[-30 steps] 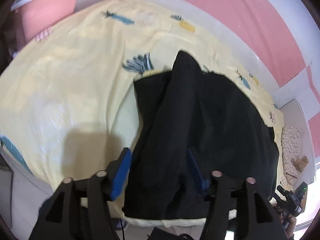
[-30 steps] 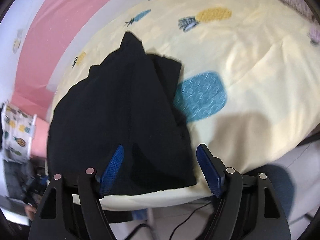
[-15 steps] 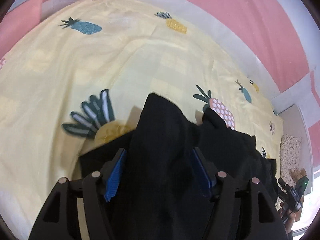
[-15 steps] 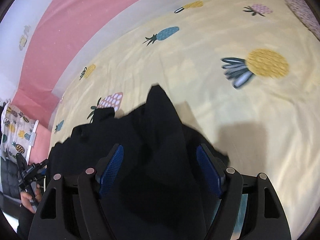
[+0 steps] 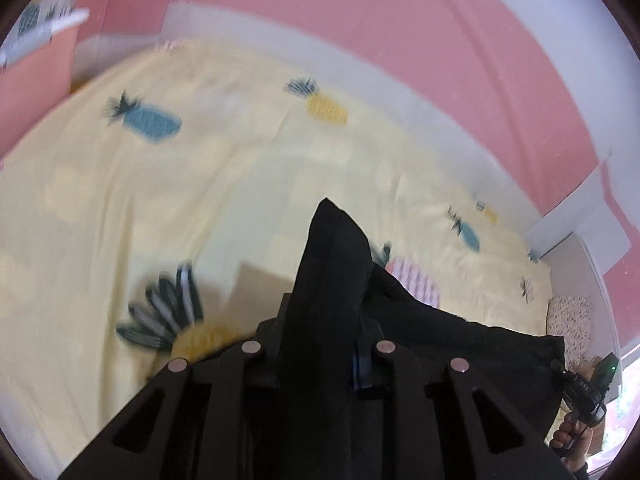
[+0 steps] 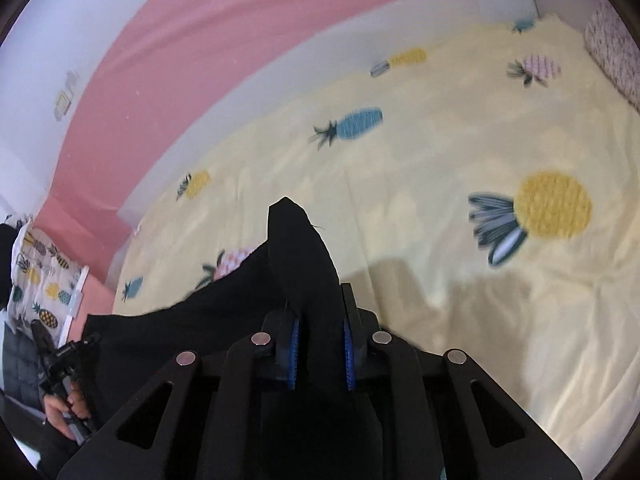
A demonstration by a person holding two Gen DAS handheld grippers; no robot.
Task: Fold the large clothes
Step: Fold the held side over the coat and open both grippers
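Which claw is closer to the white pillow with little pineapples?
Left. The pillow lies off the left claw's left; the right claw sits beyond the left hand. Both are closing on the black garment.

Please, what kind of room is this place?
Most likely a bedroom: a wide bed with a yellow pineapple-print sheet, a pink and white wall behind it, and a black garment being folded.

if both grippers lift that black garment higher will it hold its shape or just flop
Probably flop: the black garment bunches into a soft peak between the right gripper fingers, which are closing on it. It likely sags between grips, as in the left gripper view. Seems light; thin folds.
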